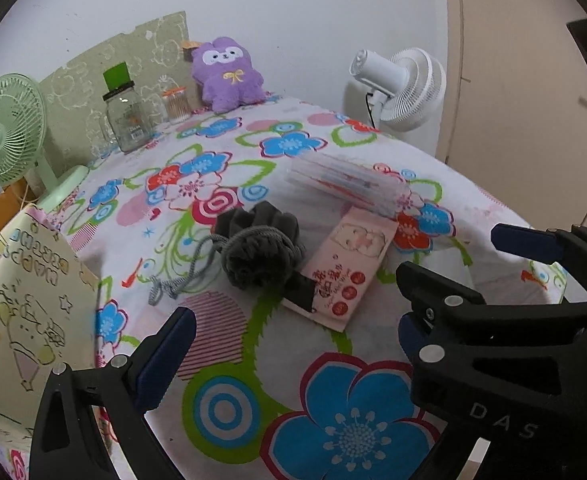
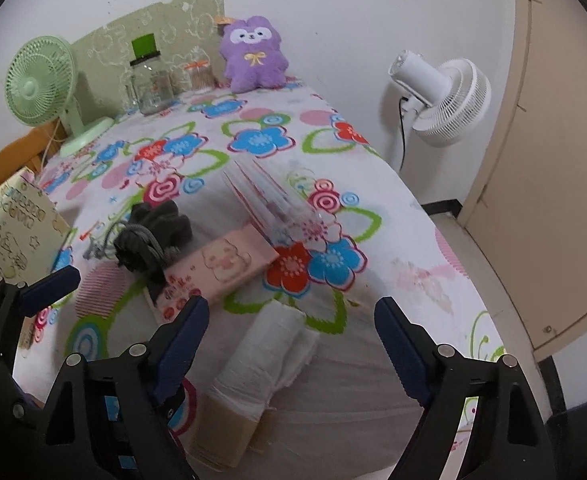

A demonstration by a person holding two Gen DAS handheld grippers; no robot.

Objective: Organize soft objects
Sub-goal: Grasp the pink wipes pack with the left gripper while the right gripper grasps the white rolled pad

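A white rolled cloth [image 2: 269, 356] with a beige end lies on the floral sheet [image 2: 373, 392] near the front edge. My right gripper [image 2: 291, 304] is open and straddles it, its pads clear of the roll. Further back lie a grey knitted ball with a cord [image 1: 257, 252] [image 2: 153, 236] and a pink packet [image 1: 349, 264] [image 2: 221, 268] touching it. My left gripper [image 1: 293, 320] hangs open just short of the packet, with nothing between its fingers. A purple plush [image 1: 227, 74] [image 2: 253, 54] leans against the far wall. In the left wrist view the right gripper [image 1: 449, 252] shows at the right.
A clear plastic pack [image 1: 345, 184] [image 2: 269, 196] lies behind the packet. At the back left stand a green fan [image 1: 5, 128] and a glass jar [image 1: 127, 116]. A white fan [image 2: 441, 100] stands off the bed's right side, near a door. A yellow printed cloth [image 1: 17, 300] sits at the left.
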